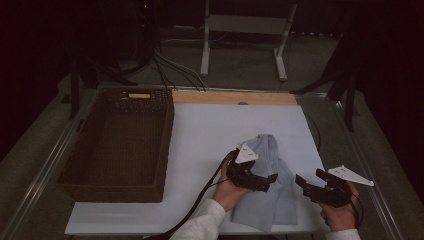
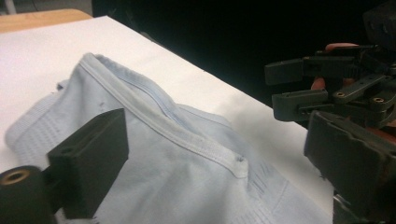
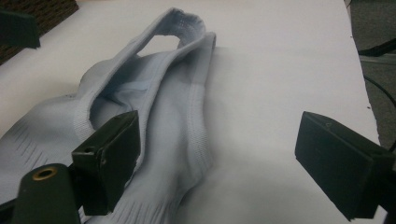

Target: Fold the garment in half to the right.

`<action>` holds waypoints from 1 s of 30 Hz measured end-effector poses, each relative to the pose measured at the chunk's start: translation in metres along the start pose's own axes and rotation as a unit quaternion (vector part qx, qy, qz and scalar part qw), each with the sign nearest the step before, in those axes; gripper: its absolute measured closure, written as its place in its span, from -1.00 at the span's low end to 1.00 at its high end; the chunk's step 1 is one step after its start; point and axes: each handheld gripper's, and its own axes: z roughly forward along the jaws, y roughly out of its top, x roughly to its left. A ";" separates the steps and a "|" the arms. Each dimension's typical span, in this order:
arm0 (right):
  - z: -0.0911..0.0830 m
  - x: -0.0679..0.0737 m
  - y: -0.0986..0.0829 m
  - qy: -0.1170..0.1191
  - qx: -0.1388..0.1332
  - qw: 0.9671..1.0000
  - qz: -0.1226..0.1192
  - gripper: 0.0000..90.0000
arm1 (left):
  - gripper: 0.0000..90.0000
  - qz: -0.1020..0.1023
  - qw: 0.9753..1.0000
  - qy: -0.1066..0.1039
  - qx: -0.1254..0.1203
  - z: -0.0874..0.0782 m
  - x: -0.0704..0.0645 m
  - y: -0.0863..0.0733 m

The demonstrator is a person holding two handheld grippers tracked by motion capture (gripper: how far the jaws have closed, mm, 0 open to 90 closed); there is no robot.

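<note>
Garment (image 1: 272, 175) seemingly between both open jaws

Empty wicker basket (image 1: 120, 145) left of white mat (image 1: 210, 130)

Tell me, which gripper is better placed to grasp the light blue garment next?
Probably the left gripper: its open jaws sit over the light blue garment. The right gripper, also open, is beside the cloth's edge, above the white board.

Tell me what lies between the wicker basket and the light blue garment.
Only bare white tabletop separates the basket from the garment, as the high view shows.
</note>
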 end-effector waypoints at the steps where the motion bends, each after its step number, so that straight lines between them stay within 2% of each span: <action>1: 0.000 0.000 0.000 0.001 0.000 1.000 -0.001 -0.68 | -0.91 0.003 1.000 0.004 0.001 -0.001 0.000 0.000; 5: 0.000 0.001 0.000 0.002 -0.001 1.000 -0.001 -0.68 | -0.98 0.014 1.000 0.014 0.006 -0.008 0.004 0.000; 8: 0.000 0.001 0.000 0.003 0.000 1.000 0.000 -0.68 | -0.99 0.015 1.000 0.018 0.007 -0.012 0.005 0.000; 13: -0.001 0.002 0.001 0.005 0.000 1.000 -0.001 -0.68 | -0.99 0.020 0.999 0.032 0.004 -0.027 0.013 -0.001; 17: 0.000 0.003 0.001 0.007 0.001 1.000 -0.002 -0.68 | -0.99 0.020 0.999 0.039 0.000 -0.035 0.018 -0.003; 24: 0.000 0.006 0.001 0.009 0.001 1.000 -0.004 -0.68 | -0.99 0.012 0.998 0.064 -0.001 -0.053 0.036 -0.010; 30: 0.001 0.008 0.002 0.013 0.001 1.000 -0.006 -0.67 | -1.00 0.010 0.997 0.072 -0.008 -0.064 0.042 -0.012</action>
